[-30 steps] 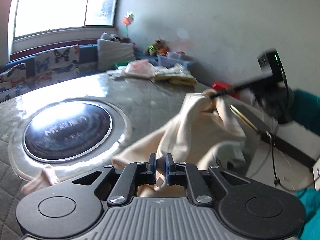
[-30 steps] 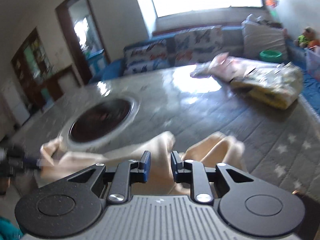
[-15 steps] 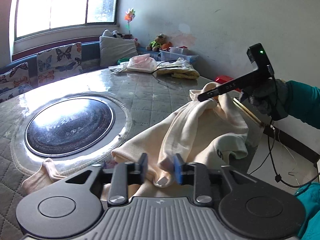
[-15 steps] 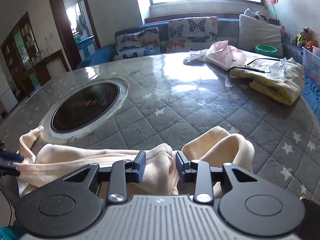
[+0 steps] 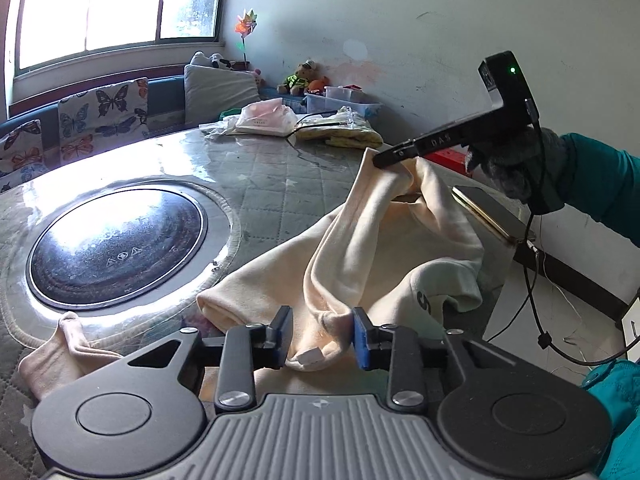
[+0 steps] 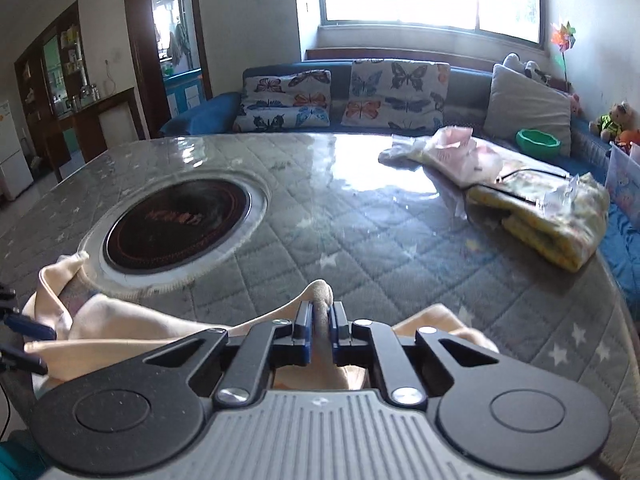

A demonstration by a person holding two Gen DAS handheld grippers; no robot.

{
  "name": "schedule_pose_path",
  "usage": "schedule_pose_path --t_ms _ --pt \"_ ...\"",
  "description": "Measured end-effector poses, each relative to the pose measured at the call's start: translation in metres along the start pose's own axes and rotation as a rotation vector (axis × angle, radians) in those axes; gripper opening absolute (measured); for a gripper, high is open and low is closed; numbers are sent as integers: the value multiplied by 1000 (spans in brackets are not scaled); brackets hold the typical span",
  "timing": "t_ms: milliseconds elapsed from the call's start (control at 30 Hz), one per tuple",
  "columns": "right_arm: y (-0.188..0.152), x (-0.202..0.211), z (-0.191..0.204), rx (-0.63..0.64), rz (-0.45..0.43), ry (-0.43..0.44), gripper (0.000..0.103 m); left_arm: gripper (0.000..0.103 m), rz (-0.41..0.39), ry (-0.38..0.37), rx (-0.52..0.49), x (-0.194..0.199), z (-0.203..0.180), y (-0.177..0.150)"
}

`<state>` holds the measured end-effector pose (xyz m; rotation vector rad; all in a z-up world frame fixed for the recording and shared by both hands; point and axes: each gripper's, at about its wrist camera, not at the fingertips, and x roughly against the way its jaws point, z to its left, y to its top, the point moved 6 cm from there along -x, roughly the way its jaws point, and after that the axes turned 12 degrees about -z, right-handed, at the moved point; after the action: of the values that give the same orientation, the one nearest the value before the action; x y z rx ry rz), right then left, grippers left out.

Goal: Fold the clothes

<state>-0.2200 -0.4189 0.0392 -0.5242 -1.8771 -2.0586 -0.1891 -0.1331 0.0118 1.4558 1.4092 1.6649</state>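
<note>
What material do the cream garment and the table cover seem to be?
Cream garment: soft matte knit, probably cotton jersey; it drapes in rounded folds and bunches in the right gripper.
Table cover: grey quilted fabric with stars, seemingly under a clear glossy sheet, since window glare reflects off it.

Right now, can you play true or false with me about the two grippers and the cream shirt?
1. The right gripper is pinching the cream shirt. True.
2. The left gripper is shut tight. False: it is open, with cloth between its fingers.
3. The shirt lies flat and folded. False: it is bunched, one part lifted.
4. A round dark cooktop sits in the table. True.
</note>
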Motion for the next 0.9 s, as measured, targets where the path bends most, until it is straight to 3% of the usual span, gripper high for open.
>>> schedule_pose_path --t_ms 233,333,400,633,700,900 --pt "5 -4 0 1 -12 -3 7 34 0 -11 -21 -2 -6 -1" --pt "4 -3 -2 -2 -8 -11 7 16 2 -14 -29 -4 -8 -2" --pt "6 -3 -3 1 -13 -19 6 11 -12 7 -36 -4 -7 1" --pt "26 -11 -8 -20 -28 -30 5 10 -57 131 -14 -3 25 22" --pt "26 -15 -9 -40 -7 -19 8 10 -59 154 -5 -3 35 24" --pt "-4 -22 -14 -71 94 -25 18 10 -65 147 1 -6 39 26"
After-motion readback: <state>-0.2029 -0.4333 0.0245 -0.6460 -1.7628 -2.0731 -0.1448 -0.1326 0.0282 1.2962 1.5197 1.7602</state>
